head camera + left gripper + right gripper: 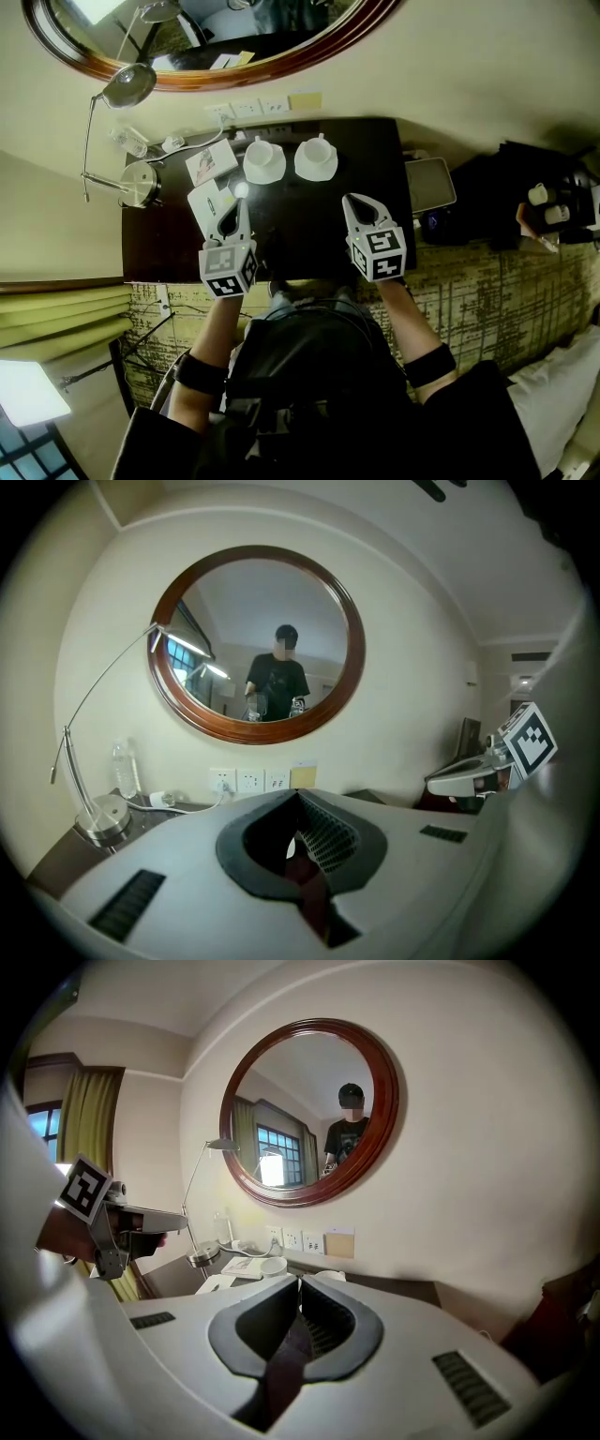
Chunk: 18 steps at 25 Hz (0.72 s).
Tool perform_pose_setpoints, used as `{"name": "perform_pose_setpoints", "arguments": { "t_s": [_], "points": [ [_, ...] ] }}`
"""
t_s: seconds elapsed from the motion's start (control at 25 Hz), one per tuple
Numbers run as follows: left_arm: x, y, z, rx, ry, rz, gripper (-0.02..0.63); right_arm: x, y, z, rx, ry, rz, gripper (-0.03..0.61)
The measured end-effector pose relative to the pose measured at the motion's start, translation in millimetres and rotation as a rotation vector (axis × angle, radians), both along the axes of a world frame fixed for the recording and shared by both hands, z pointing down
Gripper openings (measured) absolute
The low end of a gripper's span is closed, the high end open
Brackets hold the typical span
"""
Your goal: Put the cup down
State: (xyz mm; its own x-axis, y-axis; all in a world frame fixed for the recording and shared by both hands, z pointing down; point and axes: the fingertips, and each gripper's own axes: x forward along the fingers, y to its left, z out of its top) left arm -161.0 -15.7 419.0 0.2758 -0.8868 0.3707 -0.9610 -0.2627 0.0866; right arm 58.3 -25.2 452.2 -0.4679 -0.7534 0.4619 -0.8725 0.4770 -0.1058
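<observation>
Both grippers are closed and neither has hold of anything. For the left gripper (298,797), its own view shows the 2 jaws pressed together at the tips. Only a bit of the dark table (291,230) is seen through the hollow behind them. For the right gripper (300,1284), the 2 jaws also meet at the tips and no object stands between them.

In the head view the 2 grippers are held side by side over the front half of the table. They are apart from each other, and both point toward the wall.

2 white cups stand upright at the back of the table, close to the wall. The left cup (262,153) and the right cup (317,150) are next to each other, and each one sits on its own white saucer (266,174). They are ahead of the grippers and clearly apart from them. In the right gripper view the same 2 cups appear just above the jaw tips.

Left of the cups lie a booklet (211,165) and a white sheet (206,202). The sheet is partly hidden by the left gripper. At the left corner of the table stands a desk lamp (141,183) with a round metal base, and a water bottle (131,142) is near it. On the wall above there is a row of wall sockets (248,109) and a round mirror (234,37) in a wooden frame.
</observation>
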Motion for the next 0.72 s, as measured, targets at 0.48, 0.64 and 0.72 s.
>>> {"name": "perform_pose_setpoints", "arguments": {
  "t_s": [0.48,0.64,0.72],
  "points": [
    [0,-3,18,-0.032,-0.025,-0.002,0.002,-15,-26,38,-0.045,0.055,-0.06,0.221],
    [13,-14,31,-0.048,-0.055,0.025,0.002,-17,-50,64,-0.077,0.074,-0.093,0.345],
    [22,-20,38,-0.054,-0.072,0.042,0.002,-20,-62,81,-0.097,0.089,-0.113,0.413]
  ]
}}
